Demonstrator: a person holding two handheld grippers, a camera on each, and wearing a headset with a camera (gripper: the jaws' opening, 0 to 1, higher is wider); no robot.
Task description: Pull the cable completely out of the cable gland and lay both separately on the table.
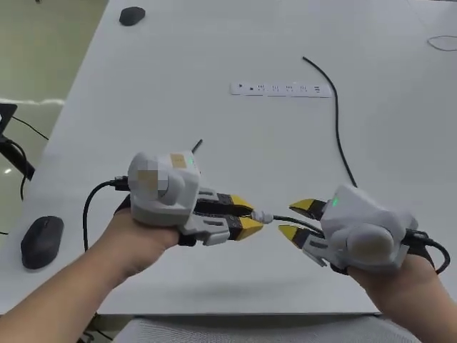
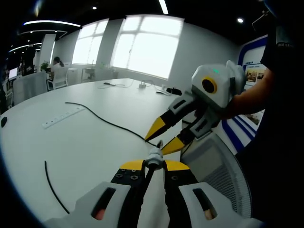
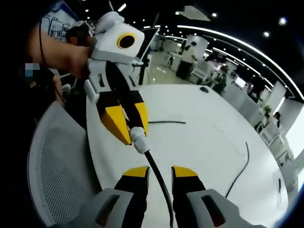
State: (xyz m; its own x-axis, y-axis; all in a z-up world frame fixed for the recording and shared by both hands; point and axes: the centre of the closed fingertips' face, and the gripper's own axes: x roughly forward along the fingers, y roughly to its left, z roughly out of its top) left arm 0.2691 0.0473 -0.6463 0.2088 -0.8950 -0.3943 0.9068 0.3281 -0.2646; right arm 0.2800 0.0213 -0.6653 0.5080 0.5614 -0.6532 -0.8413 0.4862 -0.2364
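A small white cable gland (image 1: 262, 216) is held above the table's front edge, with my left gripper (image 1: 254, 217) shut on it. A thin black cable (image 1: 285, 219) comes out of the gland toward the right. It passes between the jaws of my right gripper (image 1: 288, 219), which stand open on either side of it. In the right gripper view the cable (image 3: 159, 183) runs down between my own yellow tips, and the gland (image 3: 138, 139) sits in the left gripper's jaws. In the left gripper view the gland (image 2: 154, 158) shows between my own tips.
The cable's long run (image 1: 337, 121) lies across the white table (image 1: 178, 86). A white power strip (image 1: 282, 88) lies beyond it. A short black piece (image 1: 198, 146) rests mid-table. Dark mice sit at the left edge (image 1: 41, 241) and far back (image 1: 132, 15). A mesh chair (image 3: 57, 175) is below.
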